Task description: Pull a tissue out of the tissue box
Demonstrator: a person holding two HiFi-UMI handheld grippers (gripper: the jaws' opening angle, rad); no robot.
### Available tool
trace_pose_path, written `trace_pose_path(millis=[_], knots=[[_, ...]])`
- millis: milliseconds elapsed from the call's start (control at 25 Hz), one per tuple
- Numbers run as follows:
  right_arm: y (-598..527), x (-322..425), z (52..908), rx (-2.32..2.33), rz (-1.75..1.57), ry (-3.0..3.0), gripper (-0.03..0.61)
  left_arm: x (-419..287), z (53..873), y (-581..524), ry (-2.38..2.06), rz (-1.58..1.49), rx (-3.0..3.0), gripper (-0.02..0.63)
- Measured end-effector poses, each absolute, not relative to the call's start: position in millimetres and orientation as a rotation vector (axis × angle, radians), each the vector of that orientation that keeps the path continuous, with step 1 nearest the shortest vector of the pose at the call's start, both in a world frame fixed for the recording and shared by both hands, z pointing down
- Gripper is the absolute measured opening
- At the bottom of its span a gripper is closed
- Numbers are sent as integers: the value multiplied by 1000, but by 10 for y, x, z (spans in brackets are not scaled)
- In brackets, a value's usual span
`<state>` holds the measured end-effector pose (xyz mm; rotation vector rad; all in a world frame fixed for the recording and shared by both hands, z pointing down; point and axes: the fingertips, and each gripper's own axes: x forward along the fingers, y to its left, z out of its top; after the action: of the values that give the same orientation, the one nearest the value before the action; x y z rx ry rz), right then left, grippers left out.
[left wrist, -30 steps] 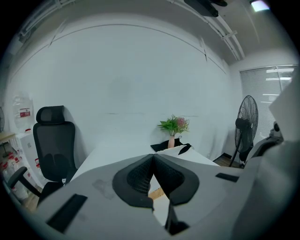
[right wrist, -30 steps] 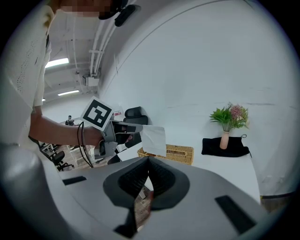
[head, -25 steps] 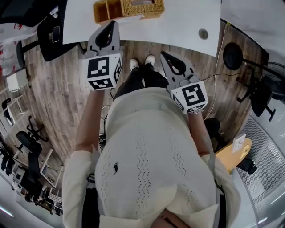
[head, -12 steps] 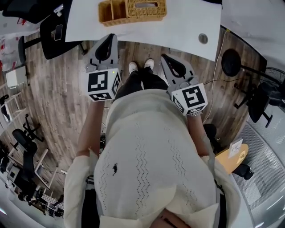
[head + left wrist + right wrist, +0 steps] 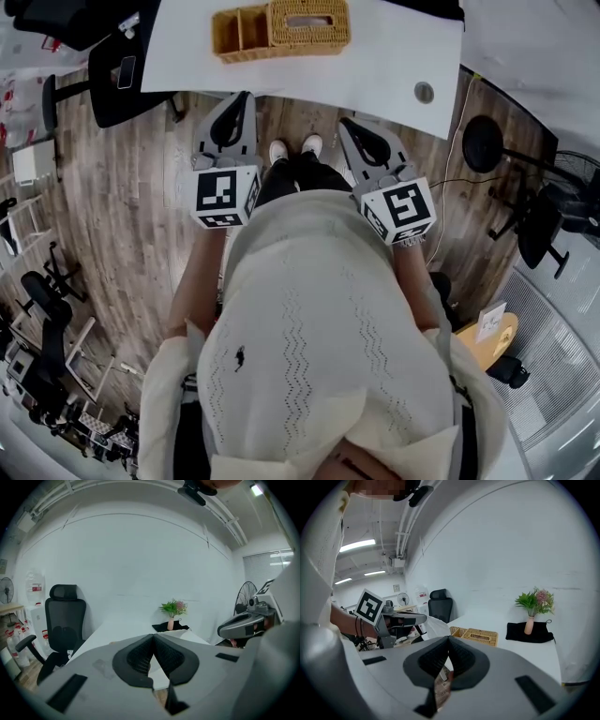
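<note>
Tissue box (image 5: 309,23), a woven wicker one with a slot in its top, sits on the white table (image 5: 375,58) at the far edge of the head view, with a wicker organiser (image 5: 239,33) of open compartments touching its left side. Both lie well ahead of the two grippers, which hang over the wooden floor (image 5: 122,206) short of the table's near edge. The left gripper (image 5: 244,97) points toward the table just below the organiser; in the left gripper view its black pads meet at the tips with nothing between them. The right gripper (image 5: 348,125) is level with it on the other side of the person's shoes (image 5: 295,147), and the right gripper view shows its jaws pressed together too, holding nothing. That view looks across the table at the box and organiser lying beyond the jaw tips, slightly to the right. Farther back on the table, a small vase of flowers (image 5: 530,616) stands on a folded black cloth (image 5: 529,633) near the white wall. A black office chair (image 5: 65,620) stands beside the table's left end.
</note>
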<state>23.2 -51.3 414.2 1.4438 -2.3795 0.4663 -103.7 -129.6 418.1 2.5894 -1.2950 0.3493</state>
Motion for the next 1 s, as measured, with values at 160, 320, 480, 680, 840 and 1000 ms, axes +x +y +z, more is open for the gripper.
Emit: trace_pose_path(millis=[160, 320, 480, 680, 840, 1000], knots=[[-523, 219, 4119, 1444, 457, -2388, 2, -1017, 4195, -1225, -1295, 337, 2578, 12], [-558, 226, 4085, 1453, 443, -2398, 2, -987, 4210, -1214, -1291, 334, 2578, 12], [-570, 284, 4050, 1468, 449, -2406, 2, -907, 4189, -1206, -1276, 320, 2577, 12], [-615, 395, 4029, 1497, 506, -2436, 2, -829, 4135, -1227, -1281, 296, 2586, 12], [-652, 489, 3981, 1522, 531, -2464, 0, -807, 4076, -1232, -1298, 273, 2588, 12], [-697, 552, 3876, 1535, 518, -2491, 2, -797, 3970, -1263, -1327, 239, 2591, 12]])
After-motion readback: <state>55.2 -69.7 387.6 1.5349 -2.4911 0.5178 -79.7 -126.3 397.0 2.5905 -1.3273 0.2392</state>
